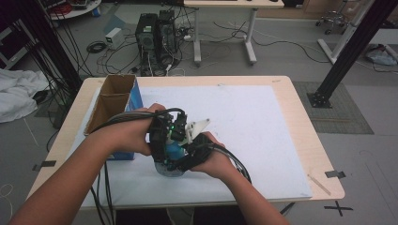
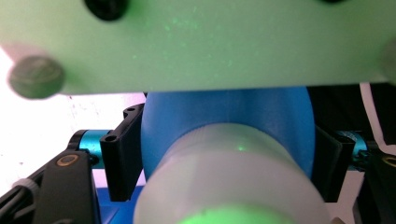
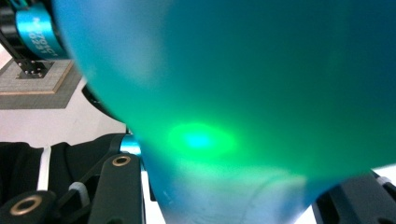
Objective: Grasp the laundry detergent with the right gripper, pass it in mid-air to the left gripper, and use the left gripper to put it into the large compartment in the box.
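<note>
Hands meet at the counter's (image 1: pixel 300 131) six-o'clock edge in the high view, each gripping a set of black tongs, the left tongs (image 1: pixel 162 140) and right tongs (image 1: pixel 190 152) pressed close around a blue bottle (image 1: pixel 174 152) with a frosted, translucent cap end. The bottle sits over a matte white sheet (image 1: pixel 244 122) that covers the pale wooden top. At about ten o'clock from the hands stands an open cardboard box (image 1: pixel 112 101), brown inside with a blue outer face. Cables trail off the near edge.

From the left gripper view, the bottle (image 2: pixel 224 116) lies between two flat black jaws, one at nine o'clock and one at three o'clock; both sit against its smooth, rounded blue sides, so the left tongs are clamped on it. The frosted cylindrical cap (image 2: pixel 229 177) points toward the camera. A blurred pale plate (image 2: pixel 196 42) spans twelve o'clock.

From the right gripper view, the bottle's (image 3: pixel 261 84) glossy curved wall, tinted blue-green with a bright green glint, looms very close. Black linkage shows at seven o'clock, but whether the right tongs are closed cannot be told.
</note>
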Available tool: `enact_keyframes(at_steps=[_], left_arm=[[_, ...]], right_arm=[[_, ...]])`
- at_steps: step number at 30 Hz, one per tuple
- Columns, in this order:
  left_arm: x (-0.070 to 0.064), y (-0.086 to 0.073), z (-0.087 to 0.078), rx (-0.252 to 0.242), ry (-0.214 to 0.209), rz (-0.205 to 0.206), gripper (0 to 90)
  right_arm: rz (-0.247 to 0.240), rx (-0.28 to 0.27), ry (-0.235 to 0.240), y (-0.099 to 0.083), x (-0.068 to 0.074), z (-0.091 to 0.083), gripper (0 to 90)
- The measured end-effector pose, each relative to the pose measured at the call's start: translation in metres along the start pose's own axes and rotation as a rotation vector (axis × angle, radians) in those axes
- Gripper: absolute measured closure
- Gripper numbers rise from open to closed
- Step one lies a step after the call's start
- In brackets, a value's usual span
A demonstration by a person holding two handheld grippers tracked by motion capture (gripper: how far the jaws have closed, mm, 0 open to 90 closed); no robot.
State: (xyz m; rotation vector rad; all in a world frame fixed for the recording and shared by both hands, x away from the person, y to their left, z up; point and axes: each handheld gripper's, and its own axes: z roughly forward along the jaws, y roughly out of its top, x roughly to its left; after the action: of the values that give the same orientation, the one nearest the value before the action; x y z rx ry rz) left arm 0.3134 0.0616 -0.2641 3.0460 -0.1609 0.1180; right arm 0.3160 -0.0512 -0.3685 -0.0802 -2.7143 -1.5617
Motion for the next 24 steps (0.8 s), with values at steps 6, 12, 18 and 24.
enact_keyframes(at_steps=[6, 12, 18, 24], left_arm=[[0.0001, -0.0003, -0.0002, 0.005, 0.004, 0.007, 29.6], [-0.0008, -0.0007, -0.0005, 0.006, 0.002, 0.004, 31.9], [-0.0008, -0.001, -0.0014, 0.017, 0.005, 0.013, 34.2], [0.0001, -0.0015, -0.0006, 0.021, -0.001, 0.0, 36.3]], right_arm=[[-0.001, -0.002, -0.001, 0.0002, -0.0003, 0.0006, 47.6], [0.002, -0.001, 0.001, 0.0006, -0.0003, 0.001, 47.6], [0.001, -0.003, 0.002, 0.0007, -0.0005, 0.0016, 47.6], [-0.002, 0.0, 0.0, 0.0007, -0.0005, 0.0027, 47.7]])
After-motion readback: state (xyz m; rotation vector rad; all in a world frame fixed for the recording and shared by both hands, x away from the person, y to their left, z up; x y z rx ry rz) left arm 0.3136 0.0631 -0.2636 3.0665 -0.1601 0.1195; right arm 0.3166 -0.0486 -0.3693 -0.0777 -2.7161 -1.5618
